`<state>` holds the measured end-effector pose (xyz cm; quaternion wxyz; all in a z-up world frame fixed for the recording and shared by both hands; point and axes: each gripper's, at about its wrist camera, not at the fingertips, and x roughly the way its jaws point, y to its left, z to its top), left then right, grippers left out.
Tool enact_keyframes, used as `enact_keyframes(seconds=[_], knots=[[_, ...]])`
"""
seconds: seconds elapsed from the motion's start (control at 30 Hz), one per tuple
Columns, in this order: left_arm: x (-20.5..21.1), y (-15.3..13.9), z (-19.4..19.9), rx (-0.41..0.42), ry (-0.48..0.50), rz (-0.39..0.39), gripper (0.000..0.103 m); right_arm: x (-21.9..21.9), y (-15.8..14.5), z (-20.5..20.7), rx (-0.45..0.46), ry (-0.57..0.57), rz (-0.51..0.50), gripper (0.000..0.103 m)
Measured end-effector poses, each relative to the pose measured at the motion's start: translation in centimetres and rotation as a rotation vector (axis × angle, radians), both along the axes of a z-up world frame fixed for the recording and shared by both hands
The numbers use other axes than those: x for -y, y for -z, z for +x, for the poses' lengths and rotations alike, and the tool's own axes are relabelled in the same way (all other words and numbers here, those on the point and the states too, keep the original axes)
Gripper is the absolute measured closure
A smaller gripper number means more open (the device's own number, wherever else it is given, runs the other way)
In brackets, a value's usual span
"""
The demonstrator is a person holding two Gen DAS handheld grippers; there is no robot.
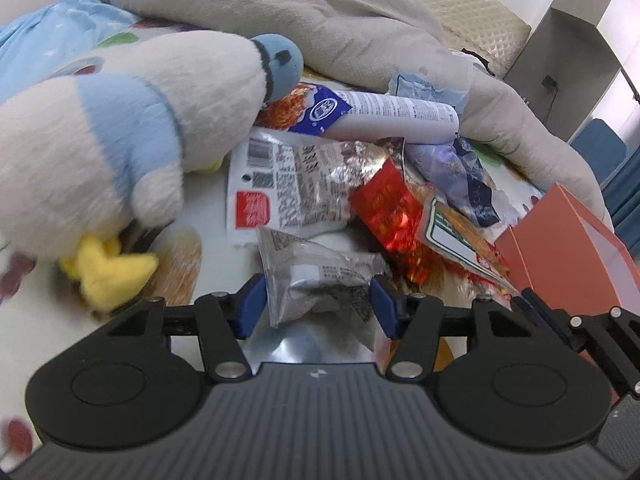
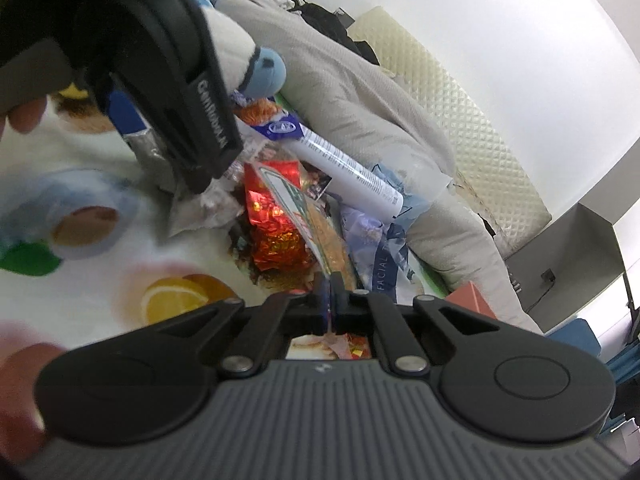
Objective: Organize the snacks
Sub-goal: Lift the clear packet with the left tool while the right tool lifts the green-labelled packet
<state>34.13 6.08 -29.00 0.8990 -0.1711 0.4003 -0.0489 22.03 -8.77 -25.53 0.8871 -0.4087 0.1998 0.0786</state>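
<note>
A crinkled silver snack packet (image 1: 312,280) sits between the blue pads of my left gripper (image 1: 318,308), which press on its two sides. The right wrist view shows the same packet (image 2: 146,152) hanging under that gripper's black finger (image 2: 208,128). My right gripper (image 2: 329,304) is shut on the near edge of a flat orange packet with a green border (image 2: 304,208), which also shows in the left wrist view (image 1: 452,236). Both packets belong to a heap of snacks on a fruit-printed sheet (image 2: 100,280).
The heap holds a red foil pack (image 1: 388,208), a white barcode packet (image 1: 280,188), a white tube pack (image 1: 392,116) and a blue facial-tissue pack (image 2: 380,256). A white and blue plush toy (image 1: 120,120) lies left. An orange box (image 1: 568,248) stands right, a grey blanket (image 1: 320,12) behind.
</note>
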Motion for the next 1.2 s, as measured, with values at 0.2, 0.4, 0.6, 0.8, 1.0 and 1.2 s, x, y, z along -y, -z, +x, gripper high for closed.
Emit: enact_keyframes(seconds=[0.2, 0.4, 0.6, 0.8, 1.0, 1.2], knots=[[-0.8, -0.7, -4.3, -0.029, -0.030, -0.031, 0.041, 0.3, -1.1, -3.0, -0.017, -0.011, 0.019, 0.100], [-1.2, -1.2, -8.4, -0.047, -0.035, -0.035, 0.045, 0.9, -1.7, -6.1, -0.041, -0.020, 0.029, 0.100], [-1.1, -1.3, -11.7, -0.058, -0.025, -0.038, 0.046, 1.5, -1.8, -9.6, -0.085, -0.039, 0.047, 0.100], [-1.0, -1.8, -14.5, -0.073, -0.016, -0.053, 0.046, 2.8, -2.0, -13.7, -0.189, -0.057, 0.088, 0.100], [-1.0, -1.5, -16.6, -0.109, 0.008, -0.049, 0.045, 3.9, -1.4, -16.1, -0.309, -0.060, 0.137, 0.099], [-0.8, -1.8, -17.5, -0.112, 0.022, -0.028, 0.028, 4.4, -1.4, -17.1, -0.362, -0.028, 0.184, 0.096]])
